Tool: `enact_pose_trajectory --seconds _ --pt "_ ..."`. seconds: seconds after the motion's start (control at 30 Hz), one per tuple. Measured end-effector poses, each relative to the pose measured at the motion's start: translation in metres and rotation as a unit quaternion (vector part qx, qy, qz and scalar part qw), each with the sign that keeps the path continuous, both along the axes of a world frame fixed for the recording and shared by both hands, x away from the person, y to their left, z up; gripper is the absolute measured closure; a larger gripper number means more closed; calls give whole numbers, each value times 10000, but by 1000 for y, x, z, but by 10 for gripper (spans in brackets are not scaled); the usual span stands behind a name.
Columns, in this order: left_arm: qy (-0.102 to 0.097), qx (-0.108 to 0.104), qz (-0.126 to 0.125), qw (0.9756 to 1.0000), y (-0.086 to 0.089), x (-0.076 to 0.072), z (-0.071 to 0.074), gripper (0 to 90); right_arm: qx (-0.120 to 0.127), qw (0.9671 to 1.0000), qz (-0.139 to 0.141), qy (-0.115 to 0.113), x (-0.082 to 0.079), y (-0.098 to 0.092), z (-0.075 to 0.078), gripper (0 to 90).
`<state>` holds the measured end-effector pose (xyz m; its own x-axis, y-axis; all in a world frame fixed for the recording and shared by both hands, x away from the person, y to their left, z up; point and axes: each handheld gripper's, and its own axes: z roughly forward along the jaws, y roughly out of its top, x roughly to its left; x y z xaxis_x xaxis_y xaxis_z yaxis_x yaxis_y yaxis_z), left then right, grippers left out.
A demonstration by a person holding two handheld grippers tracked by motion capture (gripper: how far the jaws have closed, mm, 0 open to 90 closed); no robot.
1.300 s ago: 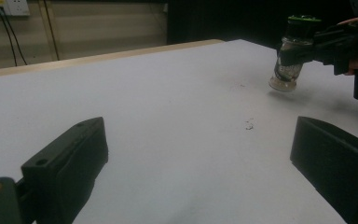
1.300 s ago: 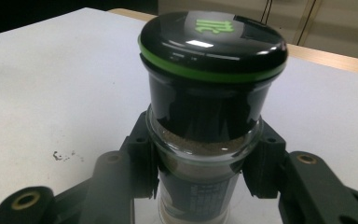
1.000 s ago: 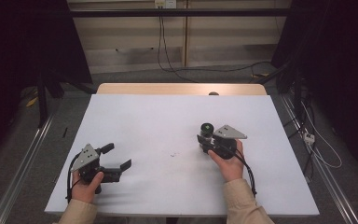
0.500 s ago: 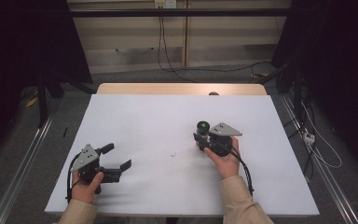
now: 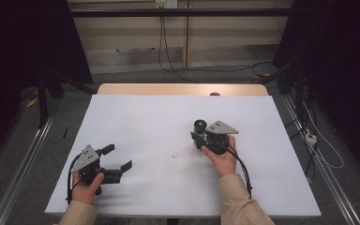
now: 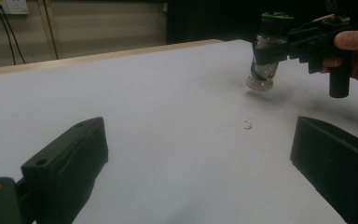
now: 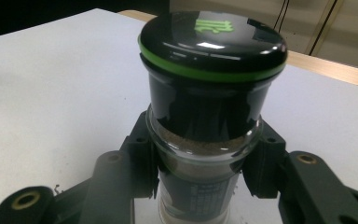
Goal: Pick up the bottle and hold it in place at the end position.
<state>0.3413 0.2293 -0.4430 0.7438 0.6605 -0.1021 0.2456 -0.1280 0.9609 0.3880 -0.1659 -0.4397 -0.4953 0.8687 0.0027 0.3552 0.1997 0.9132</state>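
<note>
Right gripper [image 5: 200, 136] clamped on a small jar [image 5: 199, 125], now nearer the middle of the table [image 5: 136, 117] than a second ago.

Over the last second the jar and the hand [image 5: 221, 157] holding that gripper slide a little left and down in the high view, from right of centre toward the centre; the grip looks unchanged, so the jar is probably being carried rather than set down. The left gripper [image 5: 120, 158] rests at the lower left of that view, jaws wide apart with nothing between them. The left gripper view shows the jar [image 6: 265, 51] lifted clear of the white surface, a shadow beneath it and dark specks [image 6: 248, 125] nearby. The right gripper view shows the black lid [image 7: 213, 39] with its green ring, brownish powder [image 7: 200, 140] inside the glass, and both jaws pressed against the jar's sides.
</note>
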Motion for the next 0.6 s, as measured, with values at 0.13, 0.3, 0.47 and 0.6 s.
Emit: enact_pose_trajectory --seconds 0.13,0.3,0.47,0.6 --pt "-3 -11 11 10000 0 0 0 37 -3 10000 29 -8 2 3 0 538" --pt "12 -12 17 10000 0 0 0 37 -18 10000 56 -12 4 6 0 538" --pt "1 0 11 10000 0 -1 0 38 -9 10000 82 -20 7 9 0 538" --pt "8 -10 12 10000 0 -1 0 37 -32 10000 90 -20 9 10 0 539"
